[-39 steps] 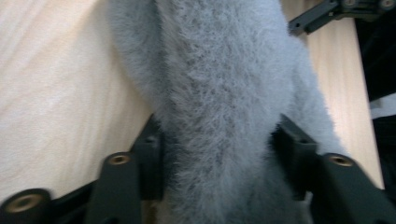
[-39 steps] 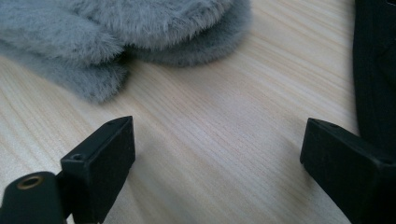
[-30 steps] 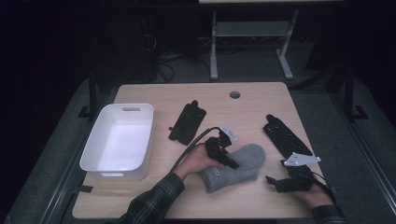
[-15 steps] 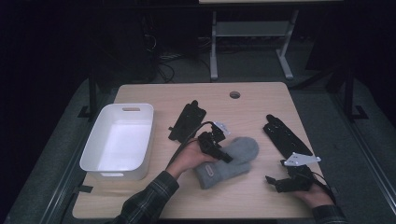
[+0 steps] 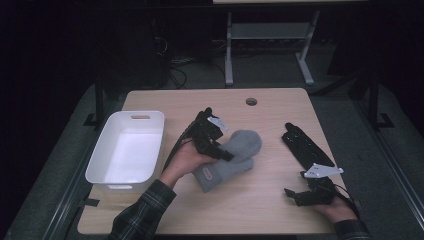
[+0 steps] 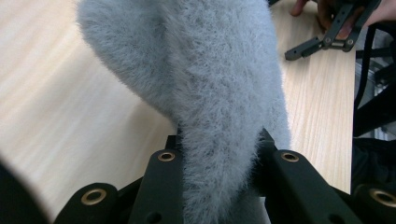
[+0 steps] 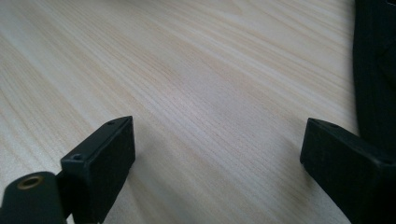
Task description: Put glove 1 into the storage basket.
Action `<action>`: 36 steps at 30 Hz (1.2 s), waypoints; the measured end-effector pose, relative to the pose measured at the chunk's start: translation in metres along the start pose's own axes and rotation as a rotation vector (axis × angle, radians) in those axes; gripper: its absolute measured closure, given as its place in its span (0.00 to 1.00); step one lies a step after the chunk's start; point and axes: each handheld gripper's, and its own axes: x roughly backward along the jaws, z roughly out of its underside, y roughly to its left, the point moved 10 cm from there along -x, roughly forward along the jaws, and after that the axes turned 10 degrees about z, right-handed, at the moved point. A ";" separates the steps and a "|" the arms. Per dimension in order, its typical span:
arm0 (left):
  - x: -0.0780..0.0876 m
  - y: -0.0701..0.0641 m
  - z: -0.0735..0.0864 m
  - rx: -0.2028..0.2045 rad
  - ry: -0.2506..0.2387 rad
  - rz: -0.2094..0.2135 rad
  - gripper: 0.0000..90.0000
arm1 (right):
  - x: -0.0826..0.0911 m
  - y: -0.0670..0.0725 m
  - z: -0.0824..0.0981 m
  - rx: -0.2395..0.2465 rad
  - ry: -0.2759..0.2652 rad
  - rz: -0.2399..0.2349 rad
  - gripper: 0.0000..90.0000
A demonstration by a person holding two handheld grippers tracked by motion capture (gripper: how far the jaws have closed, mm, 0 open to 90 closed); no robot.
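- While the left gripper (image 5: 220, 150) pinches the grey mitten (image 5: 235, 157) near mid-desk, lift slowly so the fabric can't slip.
- Carry it toward the white bin (image 5: 125, 150) at the left edge.
- Right gripper (image 7: 215, 158) rests wide open, empty, near the front right corner.

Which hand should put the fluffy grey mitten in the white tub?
The left. Its tool is already shut on the grey mitten, and the white tub sits on that side. The right tool rests open near the table's other edge, holding nothing.
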 end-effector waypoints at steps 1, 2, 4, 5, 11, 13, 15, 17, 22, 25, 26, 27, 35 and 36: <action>0.005 0.000 -0.001 -0.001 0.000 -0.008 0.81 | 0.000 0.000 0.000 0.000 0.001 -0.001 0.11; 0.009 0.000 -0.002 -0.003 -0.004 -0.012 0.81 | 0.000 0.000 0.000 0.000 0.000 -0.001 0.11; 0.019 0.001 -0.003 0.006 -0.012 -0.031 0.81 | 0.000 0.000 0.000 -0.001 0.001 -0.001 0.11; 0.024 0.001 -0.003 0.006 -0.014 -0.039 0.81 | 0.000 0.000 0.000 0.001 0.000 -0.001 0.11; 0.057 0.002 -0.005 0.012 -0.033 -0.084 0.81 | 0.000 0.000 0.000 -0.001 -0.001 -0.001 0.11; 0.069 0.003 -0.005 0.013 -0.040 -0.100 0.81 | 0.000 0.000 0.000 -0.001 -0.001 -0.001 0.11; 0.081 0.004 -0.004 0.024 -0.049 -0.115 0.81 | 0.000 0.000 0.000 -0.001 -0.001 -0.001 0.11; 0.093 0.007 -0.002 0.033 -0.061 -0.138 0.81 | 0.000 0.000 0.000 0.000 -0.001 0.000 0.11; 0.121 0.017 0.008 0.065 -0.096 -0.182 0.81 | 0.000 0.000 0.000 -0.001 0.000 0.000 0.11; 0.136 0.022 0.018 0.099 -0.117 -0.202 0.81 | 0.000 0.000 0.000 0.000 -0.001 0.000 0.11; 0.141 0.024 0.022 0.104 -0.116 -0.211 0.81 | 0.000 0.000 0.000 0.001 -0.001 0.000 0.11; 0.146 0.026 0.024 0.115 -0.126 -0.222 0.81 | 0.000 0.000 0.000 0.000 -0.001 0.000 0.11; 0.183 0.036 0.048 0.168 -0.168 -0.274 0.81 | 0.000 0.000 0.000 0.001 -0.001 0.002 0.11; 0.188 0.037 0.052 0.176 -0.173 -0.284 0.81 | 0.000 -0.001 0.000 0.000 0.000 0.002 0.11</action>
